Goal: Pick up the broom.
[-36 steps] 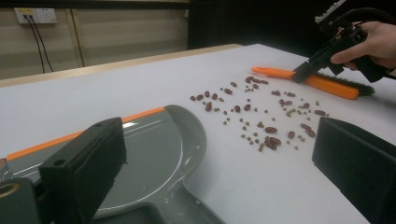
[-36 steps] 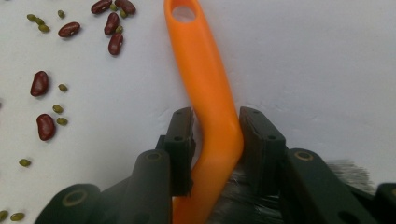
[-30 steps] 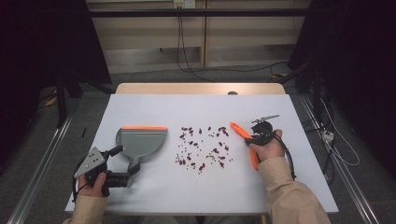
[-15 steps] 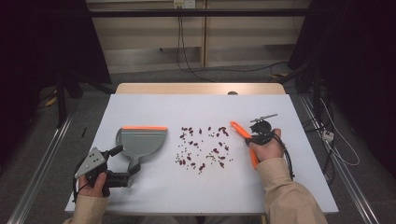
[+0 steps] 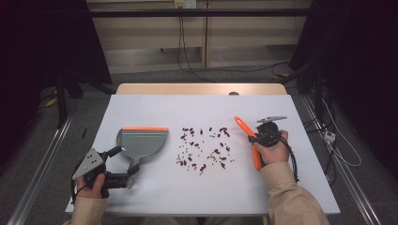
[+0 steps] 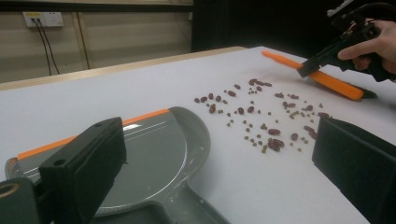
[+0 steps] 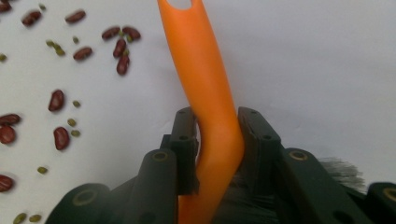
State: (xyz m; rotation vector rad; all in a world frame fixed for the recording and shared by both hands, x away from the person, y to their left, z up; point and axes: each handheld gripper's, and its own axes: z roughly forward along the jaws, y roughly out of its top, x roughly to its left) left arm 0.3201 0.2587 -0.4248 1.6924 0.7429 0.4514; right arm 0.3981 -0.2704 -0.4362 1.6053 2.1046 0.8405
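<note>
Orange brush handle [image 7: 210, 116] clamped between the right gripper's [image 5: 261, 138] jaws at centre right of the high view, grey dustpan [image 5: 141, 143] at lower left, straddled unpinched by the wide-open left gripper [image 5: 123, 174], beans [image 5: 204, 149] scattered between.

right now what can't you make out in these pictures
- Bristle head of the orange-handled brush: in the right gripper view the right gripper, jaws clamped on the handle, covers all but a few bristles.
- Handle of the grey dustpan with the orange lip: cut off by the left gripper view's bottom edge.
- Small green beans: too small in the high view.
</note>
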